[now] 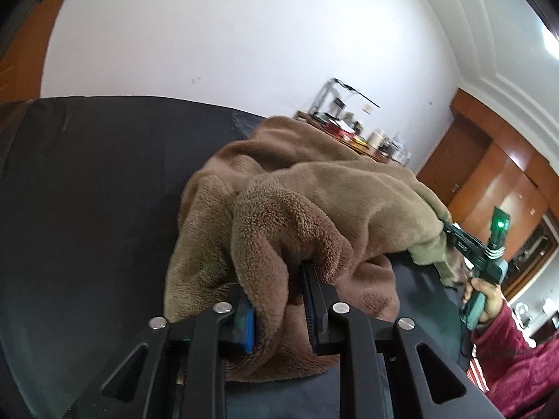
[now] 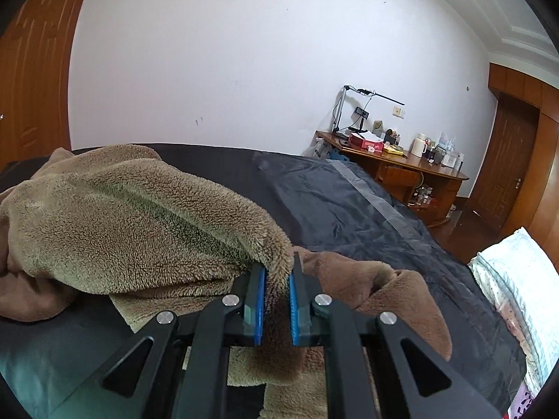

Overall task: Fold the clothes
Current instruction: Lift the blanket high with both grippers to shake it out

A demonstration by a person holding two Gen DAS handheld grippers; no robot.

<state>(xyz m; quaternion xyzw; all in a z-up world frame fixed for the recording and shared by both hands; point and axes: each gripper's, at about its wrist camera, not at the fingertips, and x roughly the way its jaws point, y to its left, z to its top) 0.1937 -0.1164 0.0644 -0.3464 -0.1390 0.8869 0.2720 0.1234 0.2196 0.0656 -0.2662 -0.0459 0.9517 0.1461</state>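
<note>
Left wrist view shows the left tool [image 1: 279,300] pinching a bunched fold of the brown fleece garment [image 1: 314,202], which is lifted above the dark-covered bed [image 1: 87,181]. Off to the right, a hand [image 1: 489,296] holds the right tool [image 2: 276,300], its blue pads [image 2: 259,307] clamped on another edge of the garment. A cluttered wooden surface [image 2: 419,167] stands against the white wall [image 2: 244,52].
</note>
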